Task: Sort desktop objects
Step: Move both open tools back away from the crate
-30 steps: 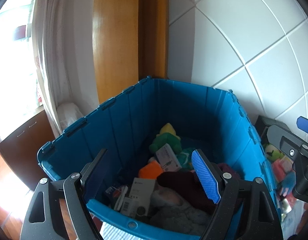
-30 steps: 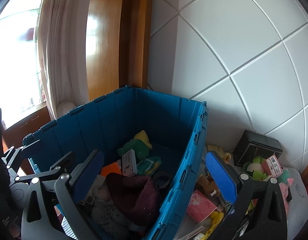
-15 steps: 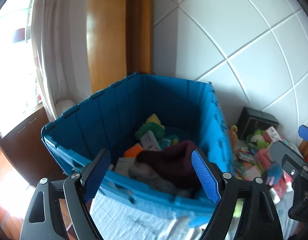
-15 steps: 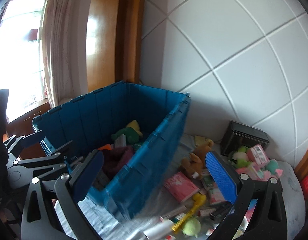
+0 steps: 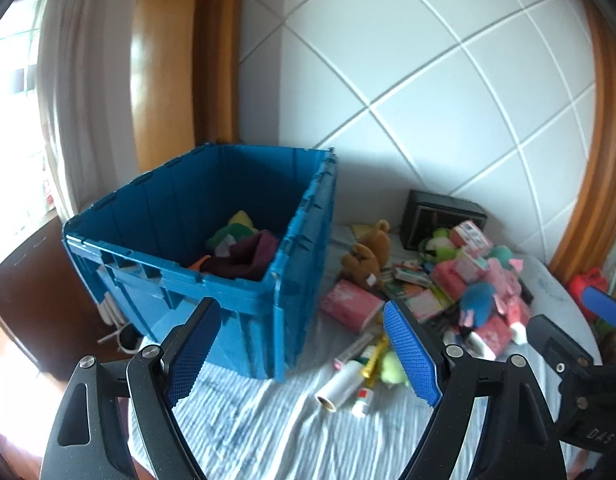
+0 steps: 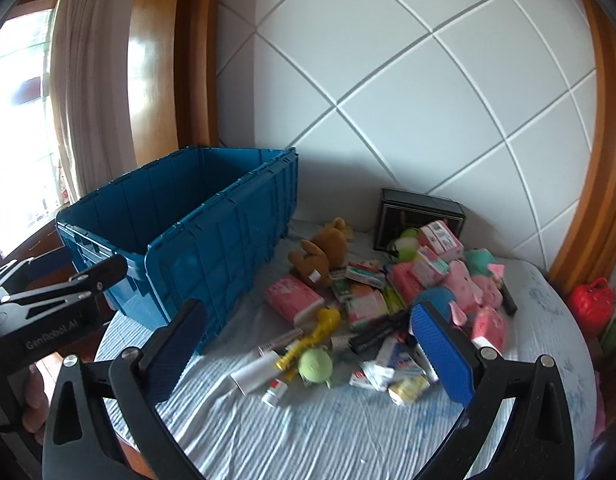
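Both tools are held with jaws apart and nothing between them: the left tool point(image 5: 303, 348) before the blue crate point(image 5: 243, 312), the right tool point(image 6: 308, 348) above the heap of unsorted items point(image 6: 388, 300) lying on the striped desk point(image 6: 308, 428) right of the crate. The heap is tightly packed; a neighbouring item could be caught or dragged. The white tube point(image 6: 253, 372) and green ball point(image 6: 316, 366) are judged liable to roll if nudged.

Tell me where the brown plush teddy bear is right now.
The brown plush teddy bear lies on the striped cloth, right of the blue plastic crate, just behind the pink tissue pack.
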